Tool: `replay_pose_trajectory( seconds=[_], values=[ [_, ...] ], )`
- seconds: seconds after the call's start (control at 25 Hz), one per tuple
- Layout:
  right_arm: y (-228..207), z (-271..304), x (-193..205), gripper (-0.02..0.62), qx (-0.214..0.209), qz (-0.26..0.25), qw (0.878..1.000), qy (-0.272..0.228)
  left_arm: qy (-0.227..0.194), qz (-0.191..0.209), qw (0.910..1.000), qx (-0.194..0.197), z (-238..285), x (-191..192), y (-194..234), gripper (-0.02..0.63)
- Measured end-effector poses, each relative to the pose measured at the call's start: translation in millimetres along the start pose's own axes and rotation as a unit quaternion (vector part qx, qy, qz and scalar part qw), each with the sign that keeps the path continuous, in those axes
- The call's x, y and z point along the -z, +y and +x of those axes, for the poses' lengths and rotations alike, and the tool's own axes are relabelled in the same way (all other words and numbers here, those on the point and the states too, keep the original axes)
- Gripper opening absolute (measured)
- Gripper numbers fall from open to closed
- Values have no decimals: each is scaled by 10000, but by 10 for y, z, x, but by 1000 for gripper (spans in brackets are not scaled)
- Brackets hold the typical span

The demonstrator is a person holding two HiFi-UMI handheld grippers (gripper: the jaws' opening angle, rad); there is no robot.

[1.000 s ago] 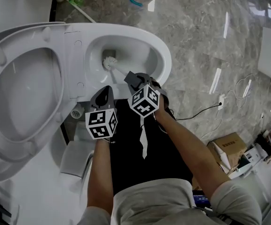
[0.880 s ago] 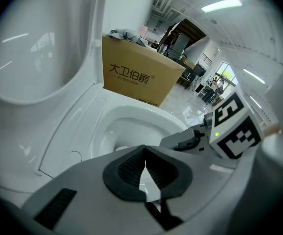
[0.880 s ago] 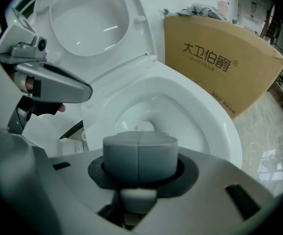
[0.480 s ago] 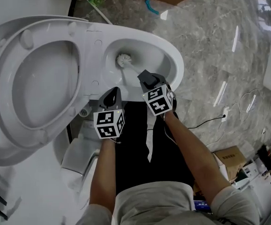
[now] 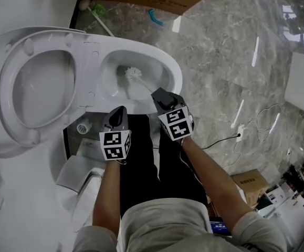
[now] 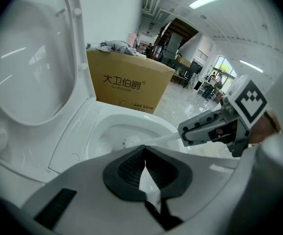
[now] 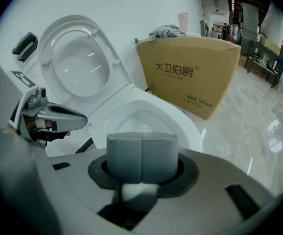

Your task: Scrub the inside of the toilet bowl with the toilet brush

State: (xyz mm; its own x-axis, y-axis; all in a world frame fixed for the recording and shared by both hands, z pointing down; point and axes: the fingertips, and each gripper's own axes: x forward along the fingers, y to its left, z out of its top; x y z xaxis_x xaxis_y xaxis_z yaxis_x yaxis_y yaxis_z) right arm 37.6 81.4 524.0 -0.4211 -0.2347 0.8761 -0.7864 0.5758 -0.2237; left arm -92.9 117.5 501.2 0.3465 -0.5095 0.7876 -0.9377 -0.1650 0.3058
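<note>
The scrubbing looks to be mid-course, not at its start or its end. The right gripper (image 5: pixel 158 95) has its 2 jaws pressed together on the white plastic handle of the white-bristled toilet brush (image 5: pixel 134 73); in the right gripper view (image 7: pixel 141 156) the handle shows as a pale stub pinched just under the closed grey pads. The brush head sits down inside the white ceramic toilet bowl (image 5: pixel 174 73), low against the inner wall near the drain opening, with the handle slanting up and back over the near rim to the gripper.

The left gripper (image 5: pixel 118 112) hangs beside the bowl's near edge with its jaws drawn together on nothing; its own view (image 6: pixel 144 166) shows only a thin slit between the dark pads, and past them the brush head (image 6: pixel 130 141) in the bowl.

The white seat and lid (image 5: pixel 33 83) stand raised, so access is done. What remains, I judge, is working round the rest of the inner wall and under the rim; the porcelain shows no visible soiling, so coverage cannot be gauged.
</note>
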Motion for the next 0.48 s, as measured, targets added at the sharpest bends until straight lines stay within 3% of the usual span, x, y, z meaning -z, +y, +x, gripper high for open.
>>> replay_pose_trajectory(
  seconds=[0.28, 0.48],
  values=[
    [-106, -700, -45, 146, -24, 28, 9995, -320, -287, -278, 9992, -33, -373, -195, -554, 11],
    [-104, -1154, -136, 146, -129, -96, 9980, -612, -575, -296, 9975, -271, -714, -429, -752, 11]
  ],
)
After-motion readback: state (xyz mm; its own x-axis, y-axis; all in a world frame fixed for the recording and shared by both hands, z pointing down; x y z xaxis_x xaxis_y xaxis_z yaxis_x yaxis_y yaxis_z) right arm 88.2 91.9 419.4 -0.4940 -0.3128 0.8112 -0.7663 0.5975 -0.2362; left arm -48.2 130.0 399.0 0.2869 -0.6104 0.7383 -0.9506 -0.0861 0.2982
